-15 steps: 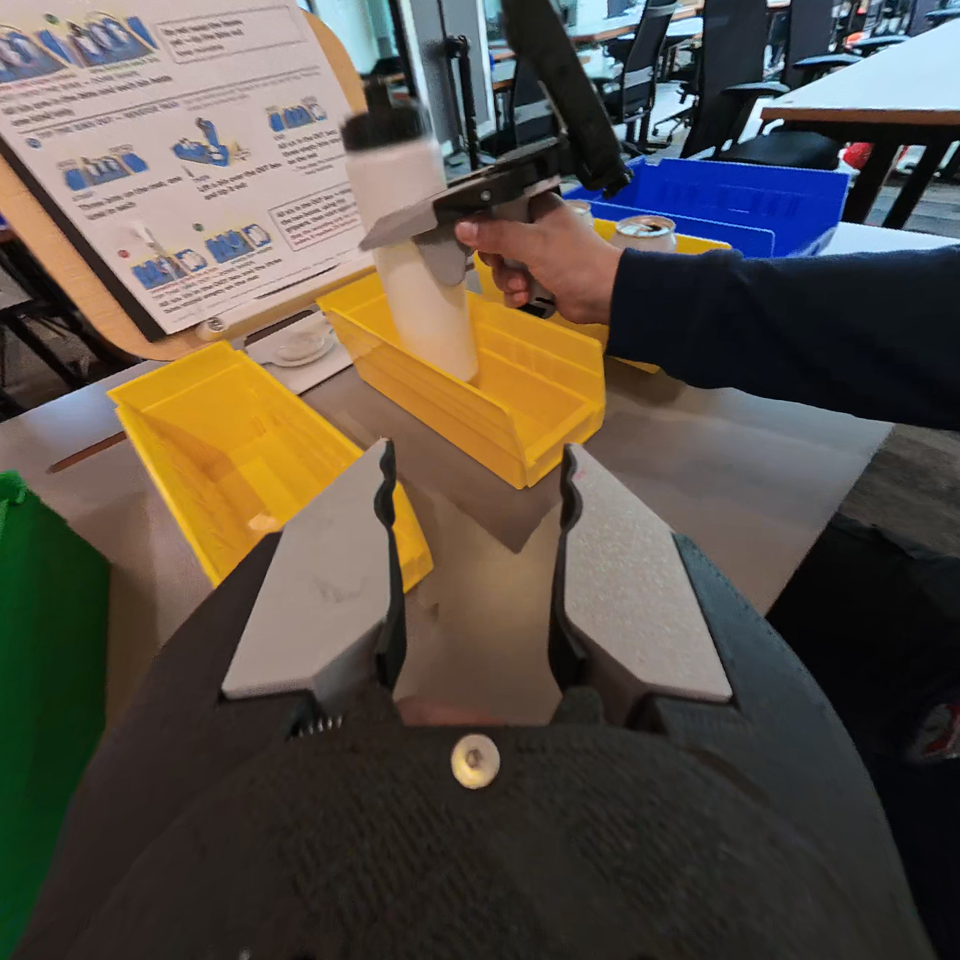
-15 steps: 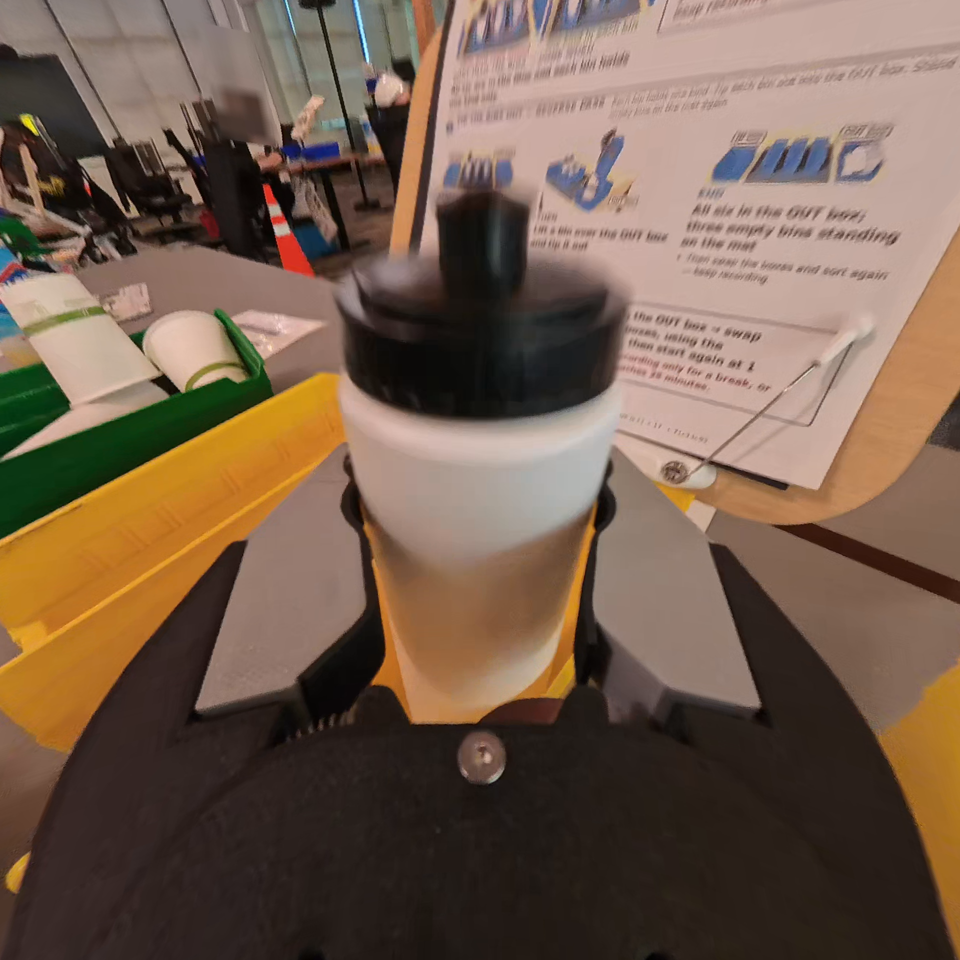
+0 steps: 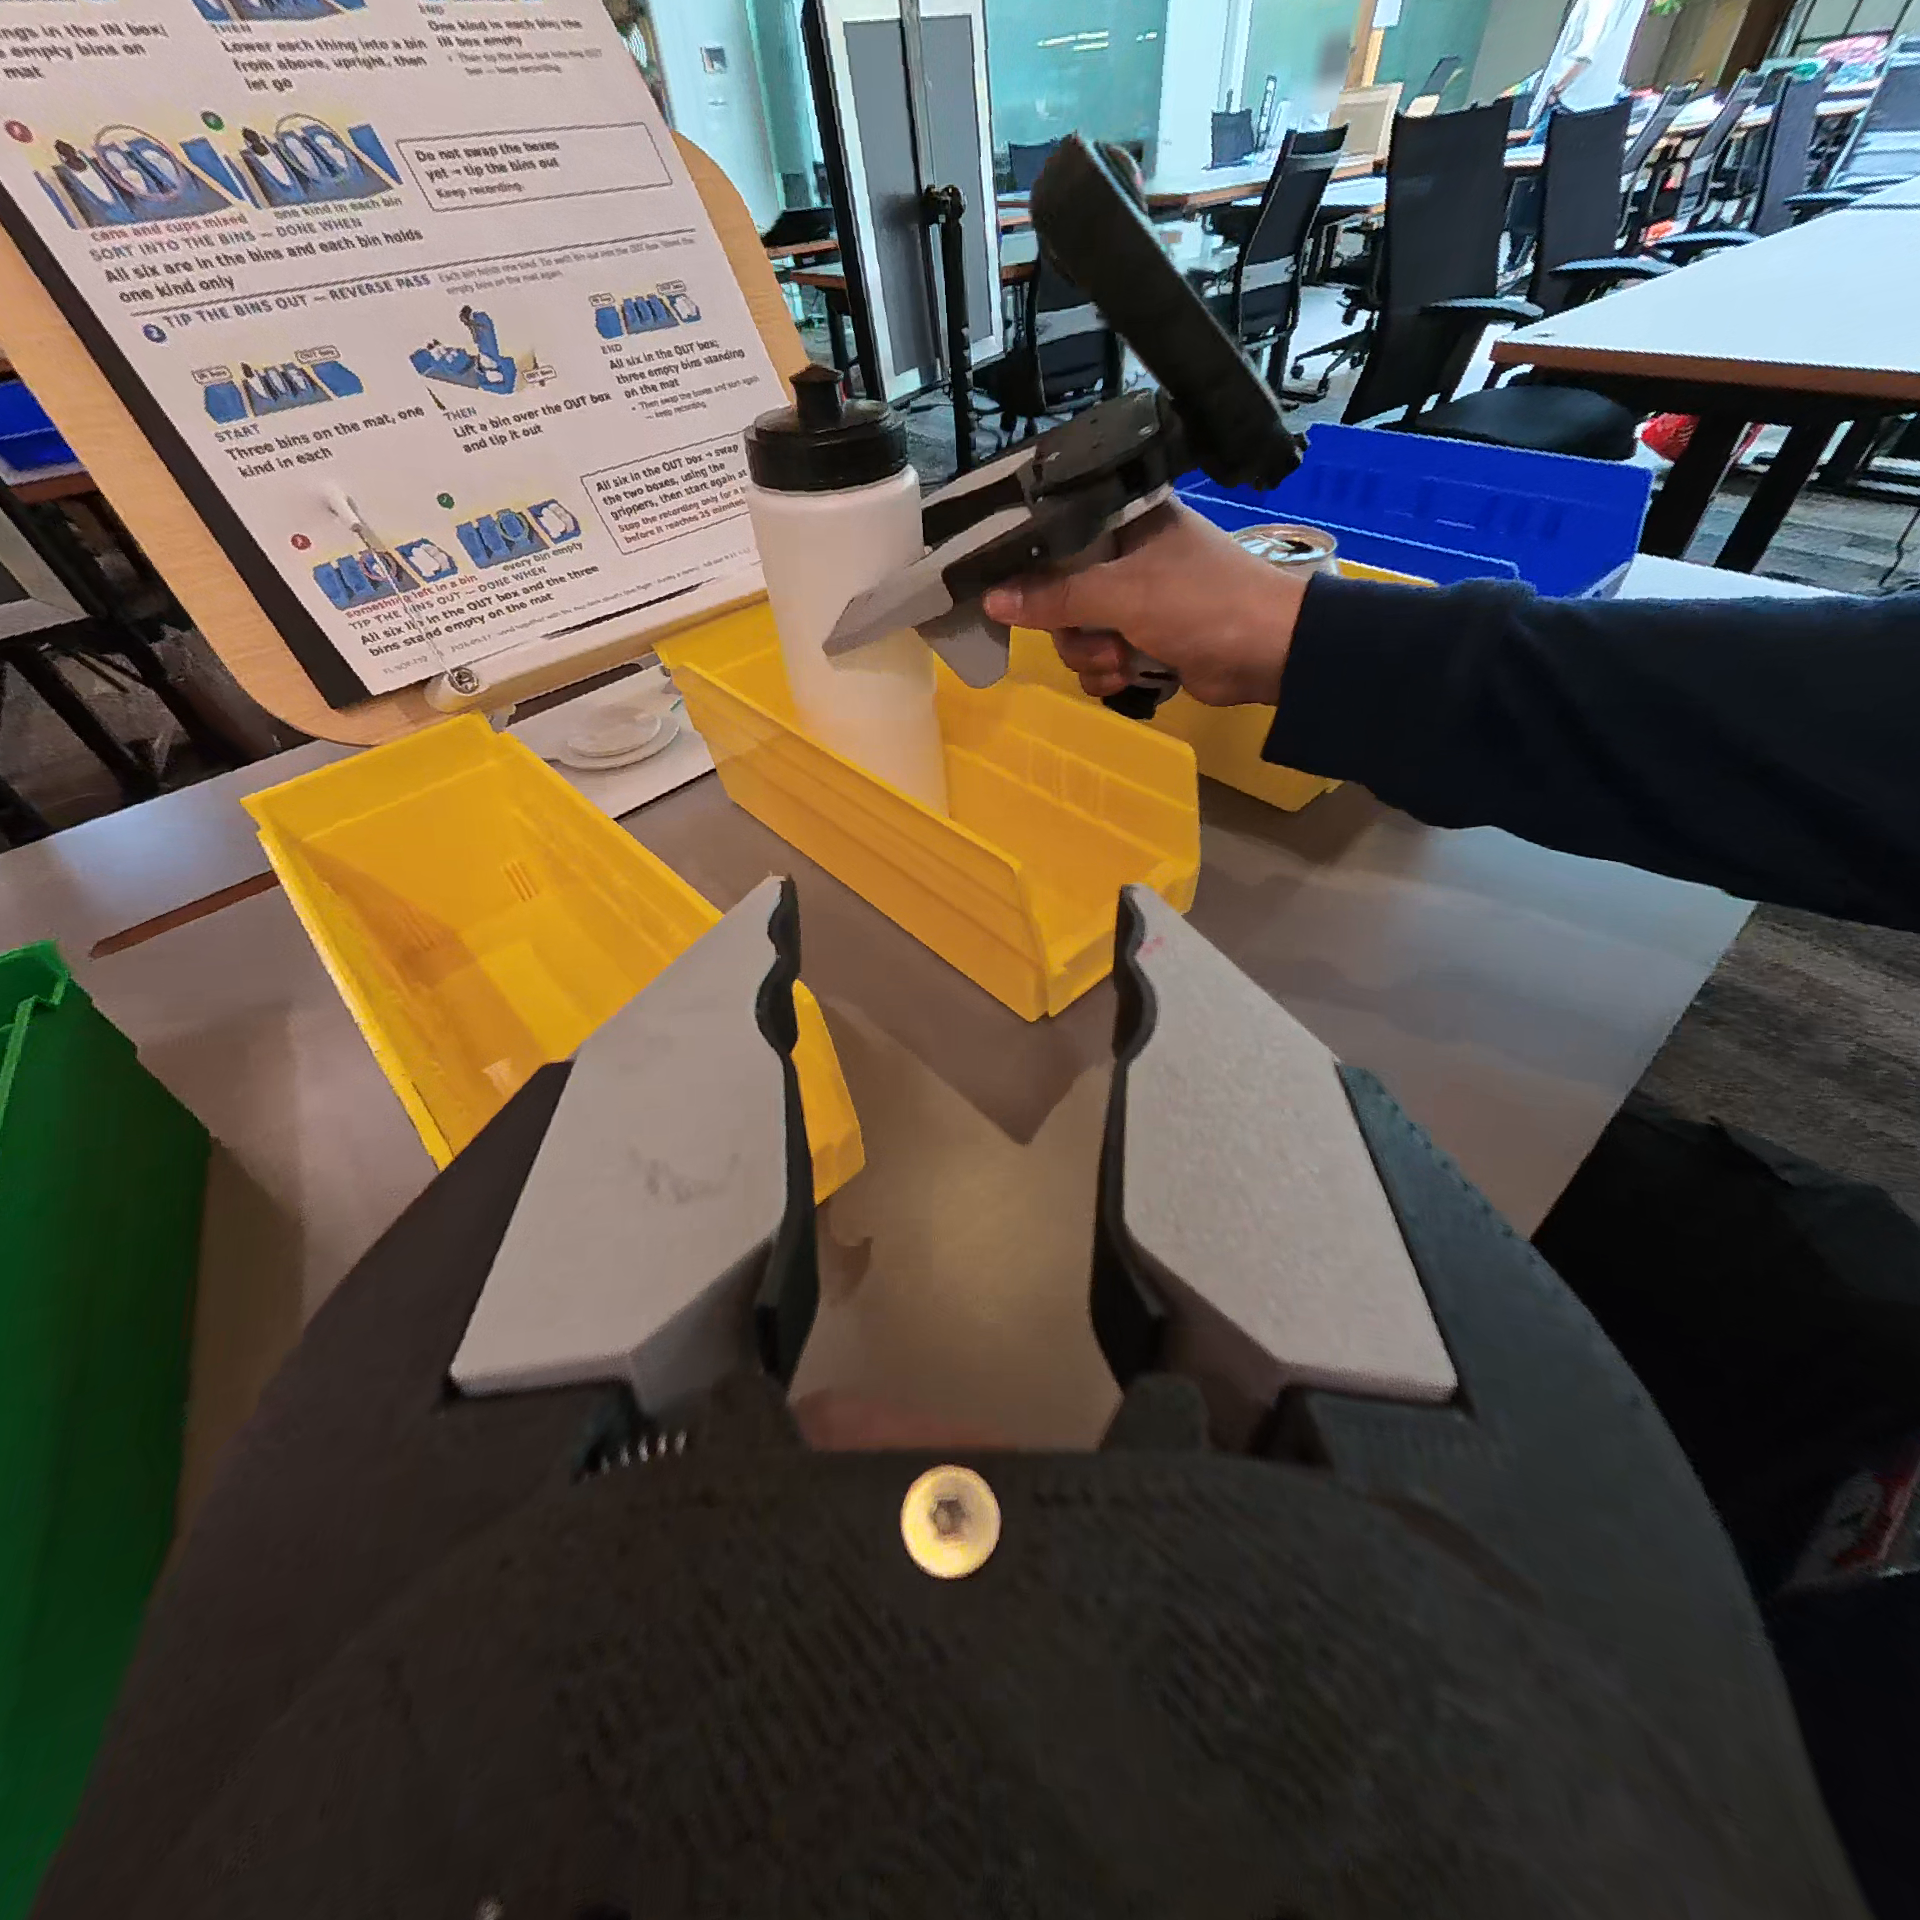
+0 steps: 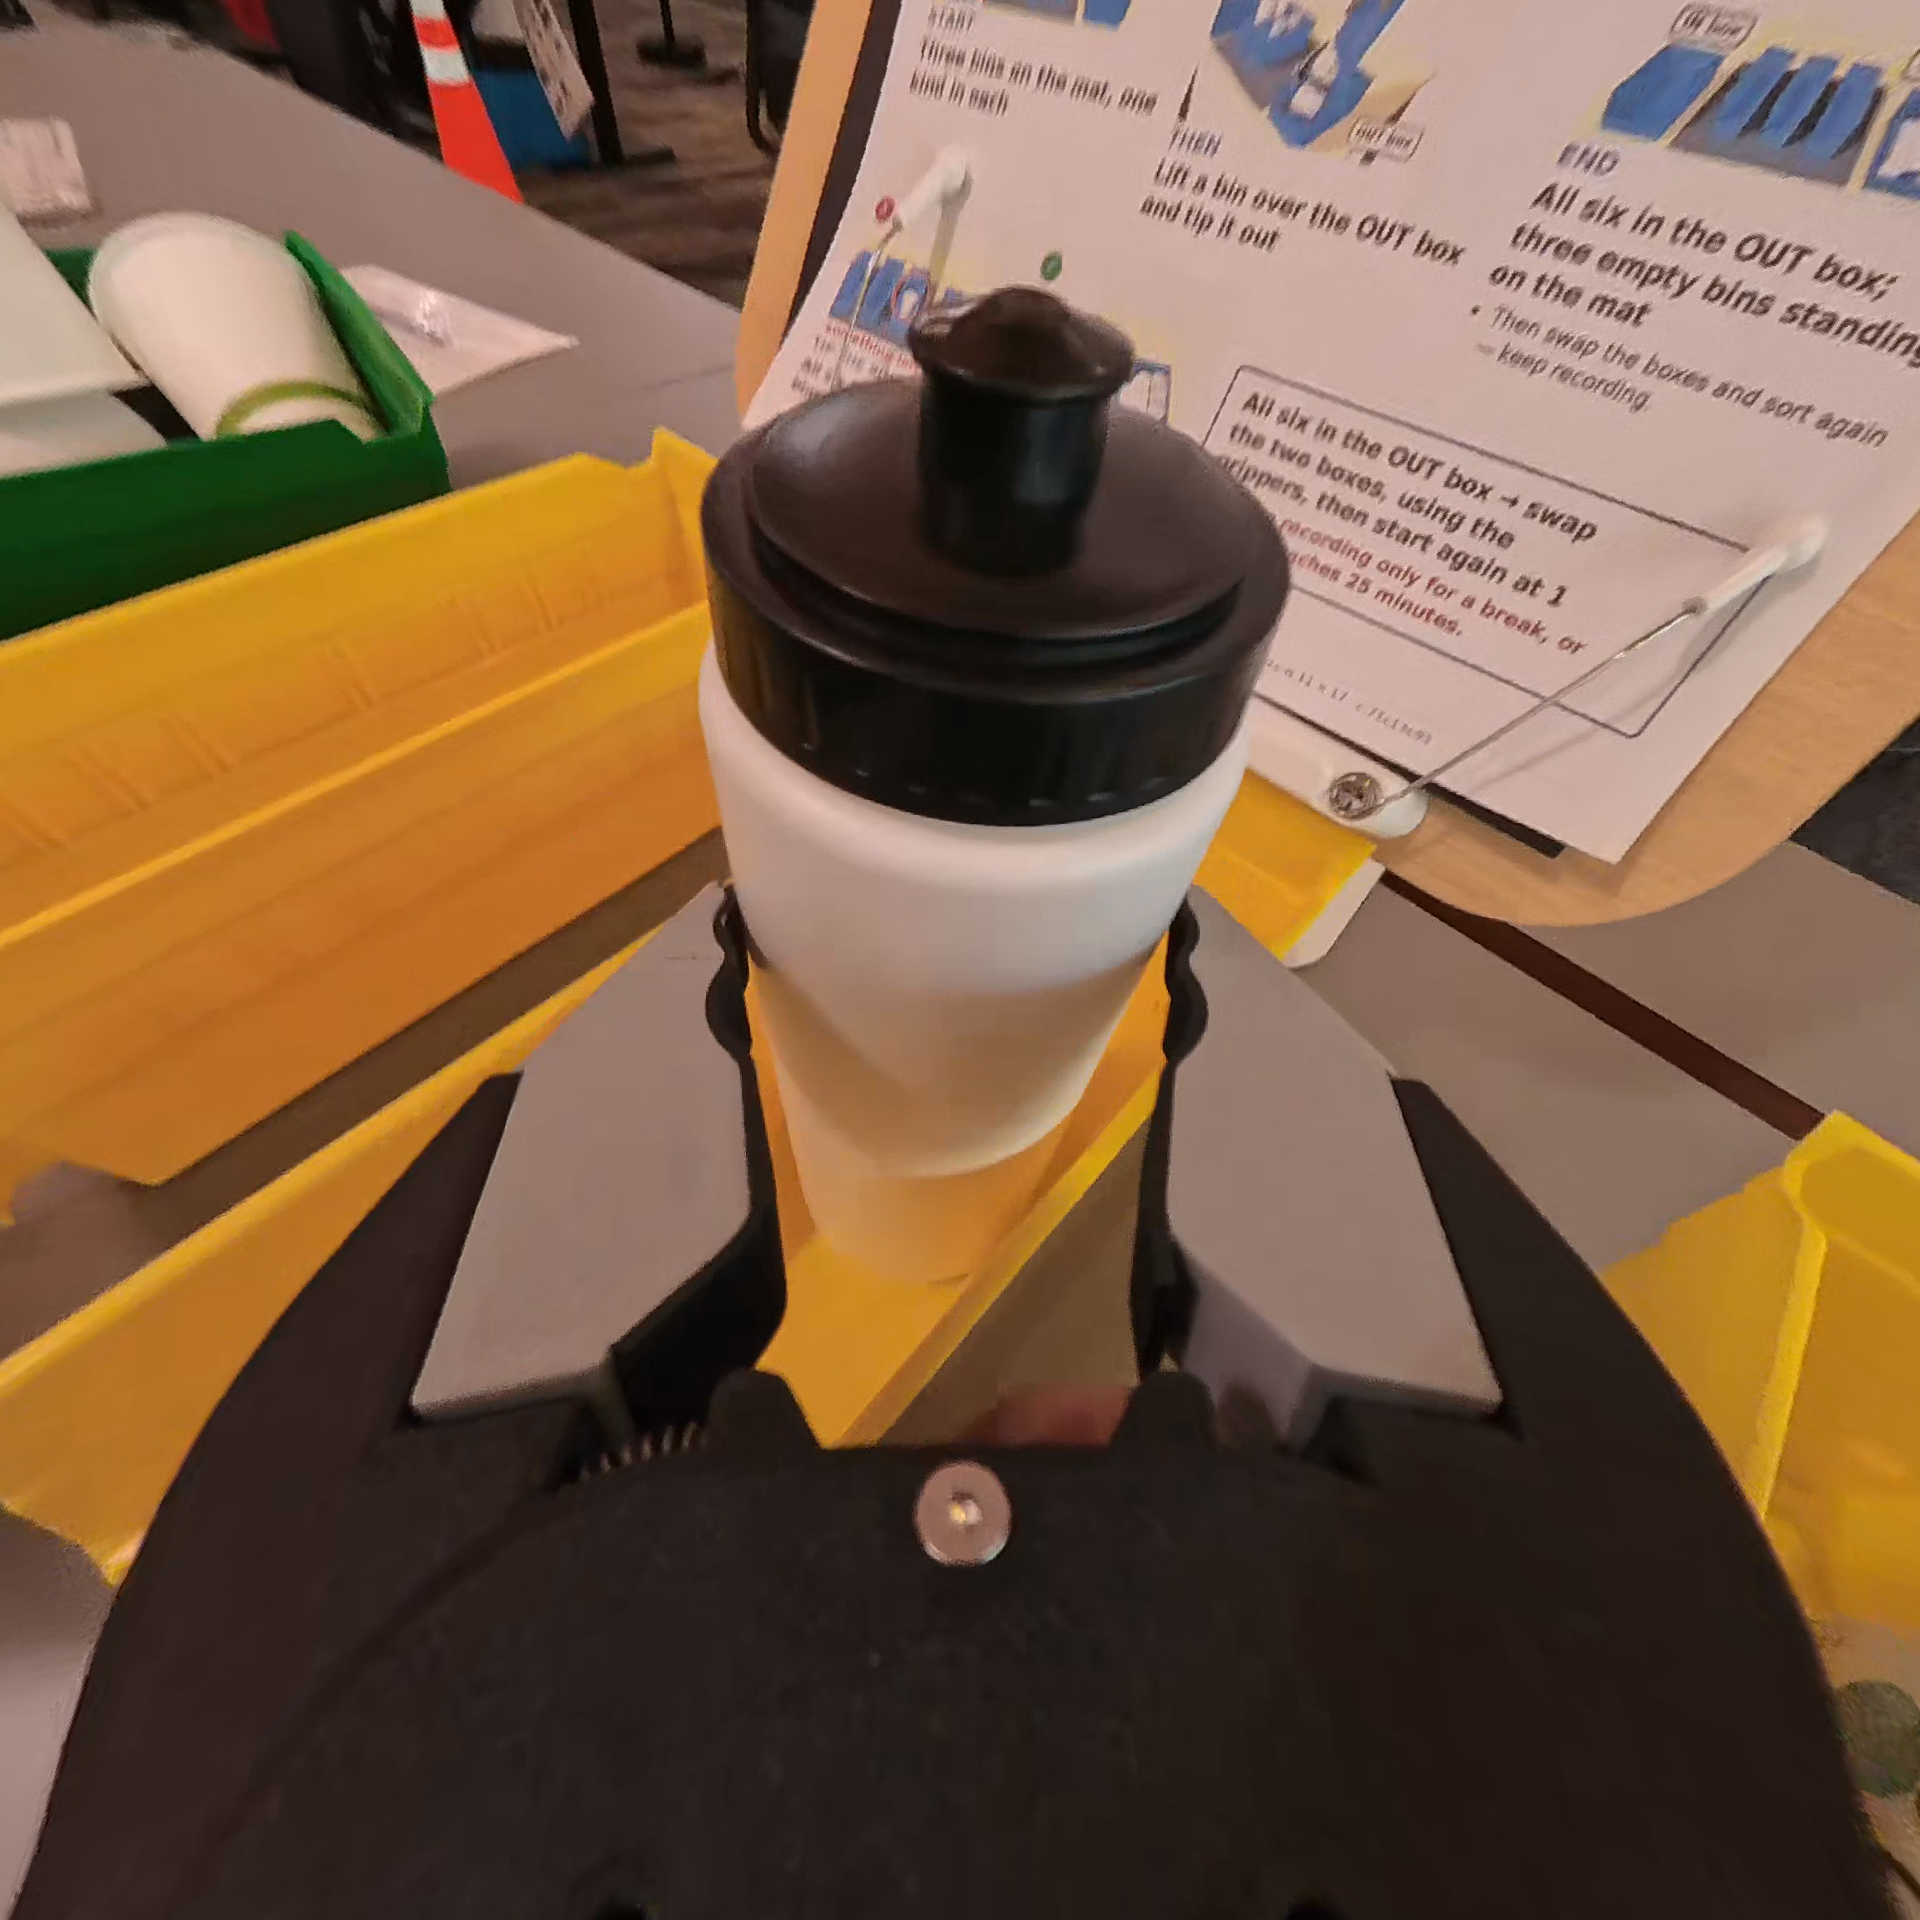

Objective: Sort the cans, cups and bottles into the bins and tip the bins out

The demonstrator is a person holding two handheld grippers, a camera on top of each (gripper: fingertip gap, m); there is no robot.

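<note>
A white bottle with a black cap stands slightly tilted, its base down inside the middle yellow bin. My right gripper is shut on the bottle's body. In the right wrist view the bottle sits between the fingers of the right gripper, above the bin wall. My left gripper is open and empty, low over the table in front of the bins. An empty yellow bin lies to the left. A silver can stands in the third yellow bin behind the hand.
A green box at the far left holds white cups; its edge shows in the left wrist view. A blue box stands behind the bins. An instruction board leans at the back. A person's sleeve reaches in from the right.
The right gripper has brought the bottle lower into the middle bin and now looks down on it more steeply. The left gripper has stayed open in place.
</note>
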